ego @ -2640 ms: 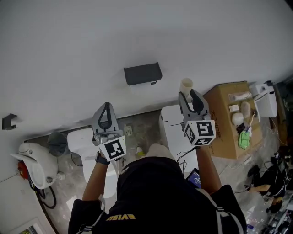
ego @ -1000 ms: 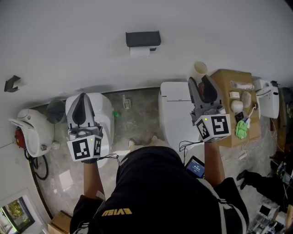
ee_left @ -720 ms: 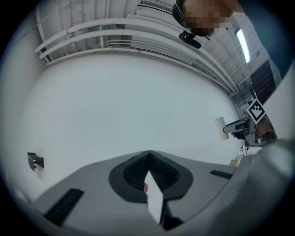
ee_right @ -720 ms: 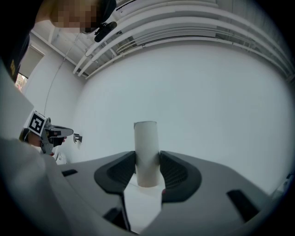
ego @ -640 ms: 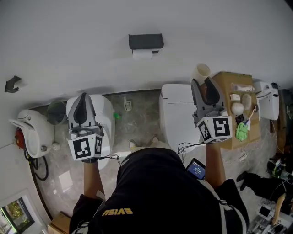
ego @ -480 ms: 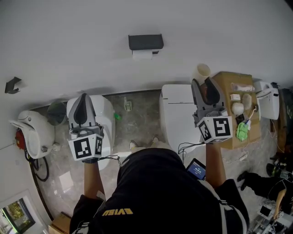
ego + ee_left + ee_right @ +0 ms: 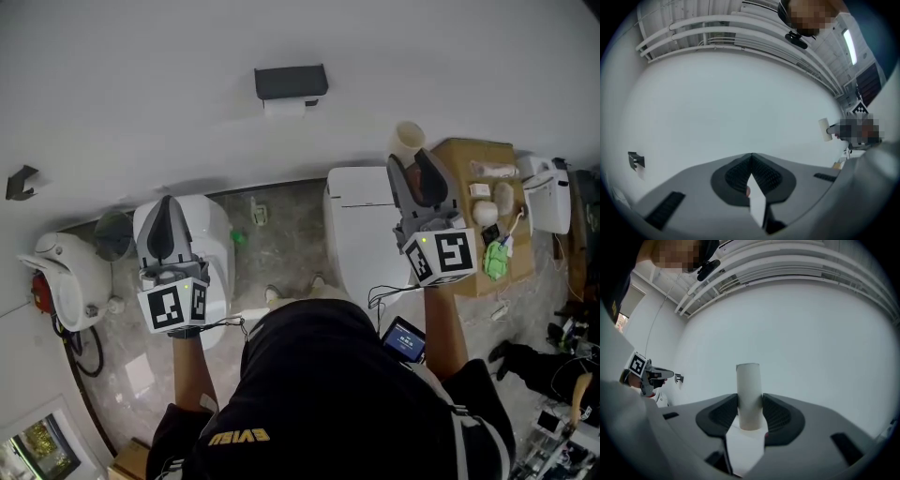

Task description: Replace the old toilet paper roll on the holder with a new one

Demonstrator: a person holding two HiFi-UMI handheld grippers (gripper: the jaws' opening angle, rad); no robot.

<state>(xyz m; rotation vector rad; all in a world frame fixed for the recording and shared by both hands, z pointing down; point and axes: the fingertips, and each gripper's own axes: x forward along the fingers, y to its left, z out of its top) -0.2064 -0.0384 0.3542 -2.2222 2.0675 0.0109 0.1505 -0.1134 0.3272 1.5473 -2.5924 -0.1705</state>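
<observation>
A small black wall hook [image 7: 19,181] is being shown far to the left of the black box-shaped toilet paper holder [image 7: 292,82], which is fixed to the white wall [image 7: 141,84]. Below and to the left of the holder, the left tongs [image 7: 166,204] are being held level over a white toilet [image 7: 214,230], well apart from the holder. In the left gripper view these tongs [image 7: 751,158] are being held fully closed, pad against pad, with nothing between them.

White toilet paper [image 7: 284,105] is being shown just under the holder, touching its lower edge.

Below and to the right of the holder, the right tongs [image 7: 411,161] are being held level and part-way open, clamped on a bare beige cardboard tube [image 7: 409,141]. In the right gripper view the tube [image 7: 748,390] is being gripped upright, with both dark pads pressed against its sides and its upper end sticking out past the tips of the tongs [image 7: 750,404]. The tube is being held well apart from the holder, near the wall.

A second white toilet with a closed lid [image 7: 361,225] is being shown below and to the right of the holder. Farther right a brown cardboard box [image 7: 457,164] with small items on it is being shown.
</observation>
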